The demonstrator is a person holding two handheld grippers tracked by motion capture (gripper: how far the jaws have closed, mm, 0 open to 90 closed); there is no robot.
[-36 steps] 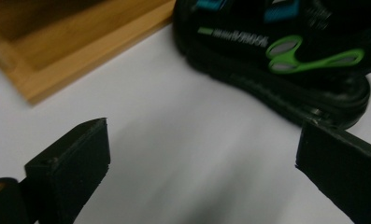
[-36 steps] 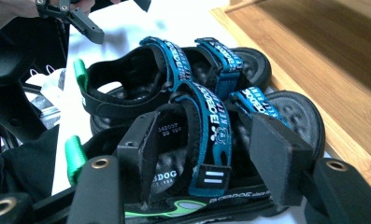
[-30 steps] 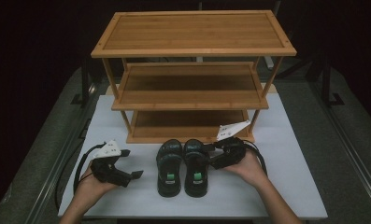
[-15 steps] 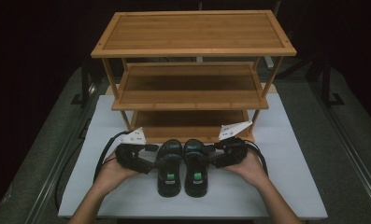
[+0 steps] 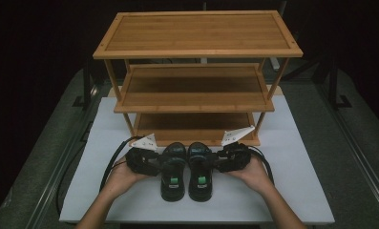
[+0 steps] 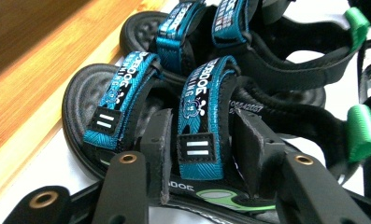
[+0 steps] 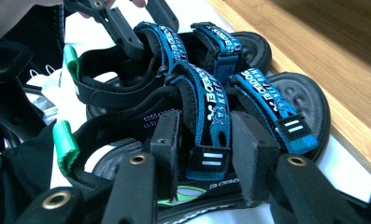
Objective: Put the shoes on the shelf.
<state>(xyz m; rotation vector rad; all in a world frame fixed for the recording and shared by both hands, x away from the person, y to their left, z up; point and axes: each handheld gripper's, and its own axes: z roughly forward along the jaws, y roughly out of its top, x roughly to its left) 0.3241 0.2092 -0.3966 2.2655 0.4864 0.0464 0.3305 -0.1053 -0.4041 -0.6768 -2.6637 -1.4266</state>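
Two black sandals with blue straps stand side by side on the white table top, the left sandal (image 5: 173,183) and the right sandal (image 5: 200,183), toes toward the rack. My left gripper (image 5: 165,164) reaches in from the left, and its jaws have just been closing around the rear blue strap (image 6: 206,121) of the left sandal. The pads stand close on both sides of the strap without clearly pressing. My right gripper (image 5: 211,162) comes from the right the same way. Its jaws have also been closing and flank a blue strap (image 7: 211,121) of the right sandal.
A three-tier bamboo shoe rack (image 5: 196,33) stands just behind the sandals, its bottom shelf (image 5: 192,126) level with the white table top (image 5: 292,191). Black cables (image 5: 108,167) trail from both grippers. Dark floor surrounds the table.
My left hand moved right from the table's left side up to the left sandal. Both pairs of jaws narrowed around the sandal straps. The right hand stayed in place.
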